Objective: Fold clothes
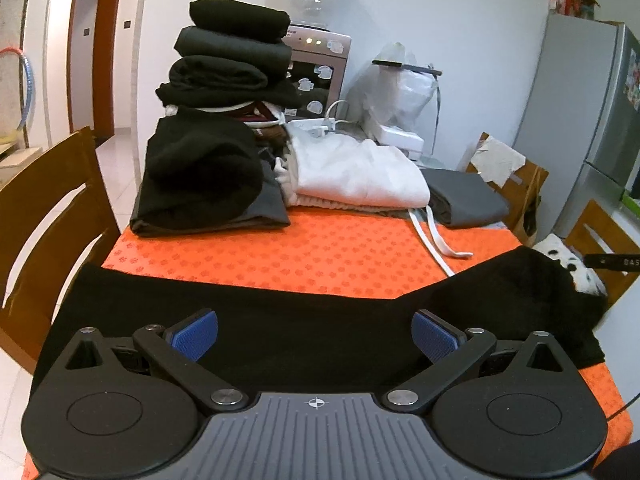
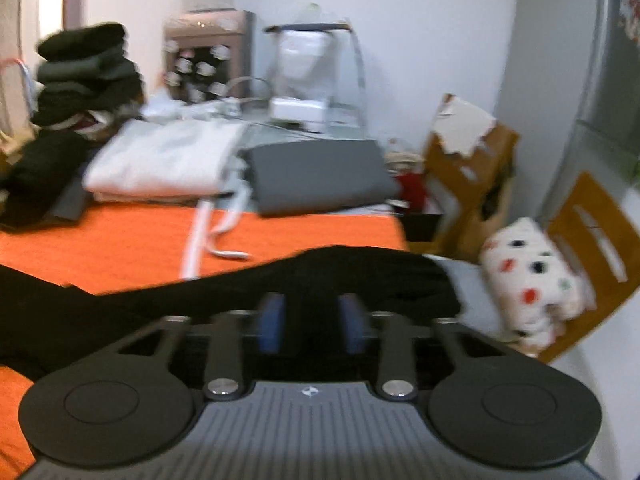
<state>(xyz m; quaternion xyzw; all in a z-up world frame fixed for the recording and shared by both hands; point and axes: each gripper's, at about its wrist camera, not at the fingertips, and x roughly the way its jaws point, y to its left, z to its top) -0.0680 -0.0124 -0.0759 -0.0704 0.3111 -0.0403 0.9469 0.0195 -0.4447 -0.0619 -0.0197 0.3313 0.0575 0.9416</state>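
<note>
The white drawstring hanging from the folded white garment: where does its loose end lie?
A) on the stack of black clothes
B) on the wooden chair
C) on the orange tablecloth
C: the drawstring trails off the white garment onto the bare orange tablecloth.

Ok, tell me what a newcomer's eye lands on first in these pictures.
First the bright orange tablecloth, with a black garment stretched across its near edge under both grippers. Next the tall stack of folded dark clothes at the far left corner, with a folded white garment to its right. The left gripper hangs wide open over the black cloth.
</note>
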